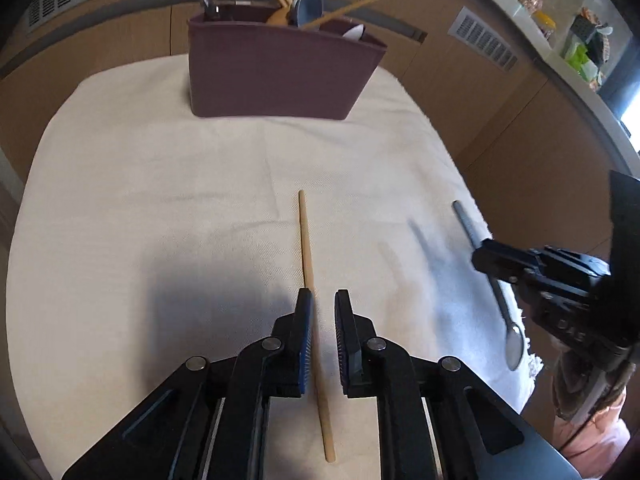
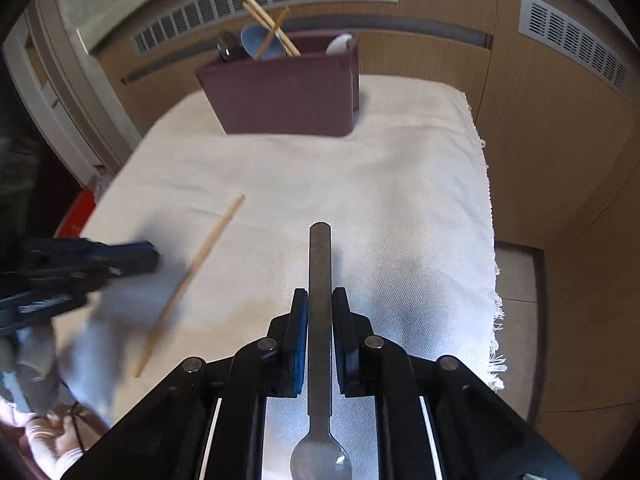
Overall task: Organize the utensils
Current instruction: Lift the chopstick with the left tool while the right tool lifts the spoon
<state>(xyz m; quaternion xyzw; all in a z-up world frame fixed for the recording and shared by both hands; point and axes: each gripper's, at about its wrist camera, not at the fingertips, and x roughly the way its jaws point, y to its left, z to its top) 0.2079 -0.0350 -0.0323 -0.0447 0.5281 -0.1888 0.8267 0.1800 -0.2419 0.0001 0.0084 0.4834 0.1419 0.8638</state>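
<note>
A maroon utensil holder (image 1: 276, 72) stands at the far end of a cream cloth (image 1: 160, 200), with chopsticks, a blue spoon and other utensils in it; it also shows in the right wrist view (image 2: 288, 92). A wooden chopstick (image 1: 306, 240) lies on the cloth, running between the fingers of my open left gripper (image 1: 322, 300); it also shows in the right wrist view (image 2: 192, 276). My right gripper (image 2: 319, 296) is shut on a metal spoon (image 2: 319, 280), handle pointing forward, bowl toward the camera. The spoon (image 1: 508, 320) and right gripper (image 1: 520, 268) appear at the right in the left view.
The cloth's fringed right edge (image 2: 496, 312) borders a wooden floor. Wood-panelled walls with vent grilles (image 2: 280, 4) stand behind the holder. A shelf with assorted items (image 1: 576, 32) is at the far right. The left gripper (image 2: 80, 268) appears blurred at the left.
</note>
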